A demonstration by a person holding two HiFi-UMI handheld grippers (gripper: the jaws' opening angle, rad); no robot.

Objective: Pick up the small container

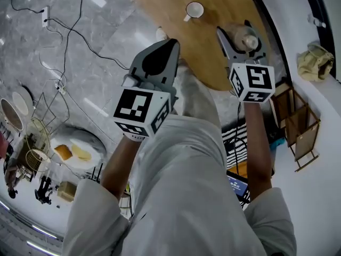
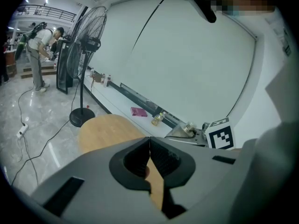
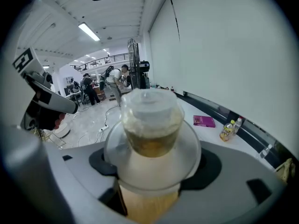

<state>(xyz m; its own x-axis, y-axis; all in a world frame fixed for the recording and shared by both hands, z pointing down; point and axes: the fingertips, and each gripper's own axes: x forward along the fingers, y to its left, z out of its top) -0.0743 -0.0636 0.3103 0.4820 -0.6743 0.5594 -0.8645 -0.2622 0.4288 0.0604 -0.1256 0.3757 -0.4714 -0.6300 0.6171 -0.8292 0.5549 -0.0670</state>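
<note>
Clamping one small container (image 3: 150, 120), right claw (image 3: 152, 168).

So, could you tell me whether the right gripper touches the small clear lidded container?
Touching: the right gripper view shows the right gripper clamped on both sides of the container.

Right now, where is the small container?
The small container sits clamped in the right gripper, at the head view's upper right, over the wooden table, right of the white cup.
</note>
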